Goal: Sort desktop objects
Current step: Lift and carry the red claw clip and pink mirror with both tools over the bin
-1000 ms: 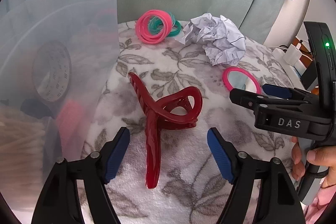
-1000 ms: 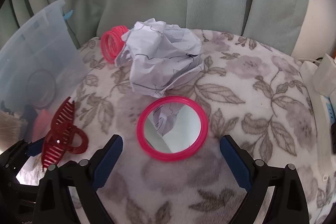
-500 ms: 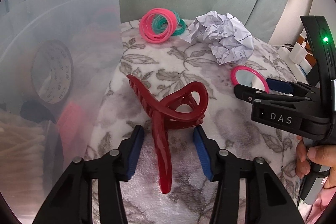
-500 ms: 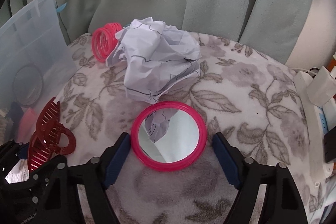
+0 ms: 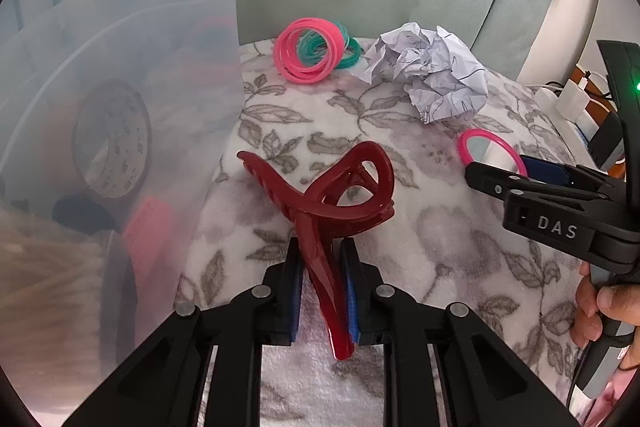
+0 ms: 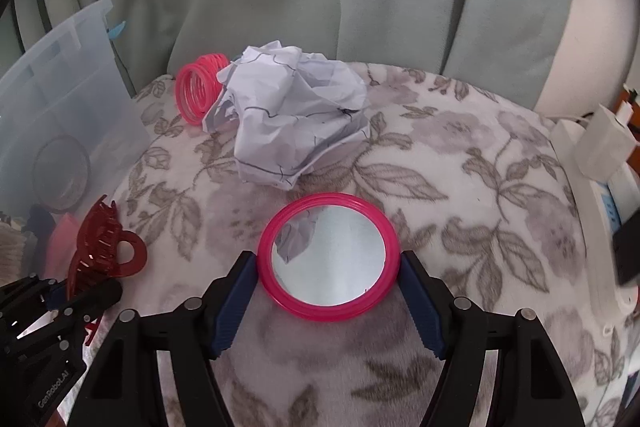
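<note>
Two grippers work at once over a counter draped in a leaf-print fleece. The left gripper has its blue-padded fingers clenched on the long handle of a dark red claw hair clip, whose toothed jaws and looped handle stick out beyond the pads toward the far side. Just left of it stands a translucent storage bin with blurred items inside.

To the right, the right gripper brackets a round pink-framed mirror lying flat and face up on the fleece. Its fingers sit at the frame's left and right edges, apparently touching, though whether they are squeezing it cannot be told.

Farther back lie a crumpled sheet of paper and a bundle of pink and green hair bands.

The clip looks light, stiff and glossy, so it could twist in the pads; its solid handle seems the safest hold. The mirror appears light but fragile, with a smooth, low rim. A level pinch across its widest part, on the plastic and clear of the glass, looks soundest.
</note>
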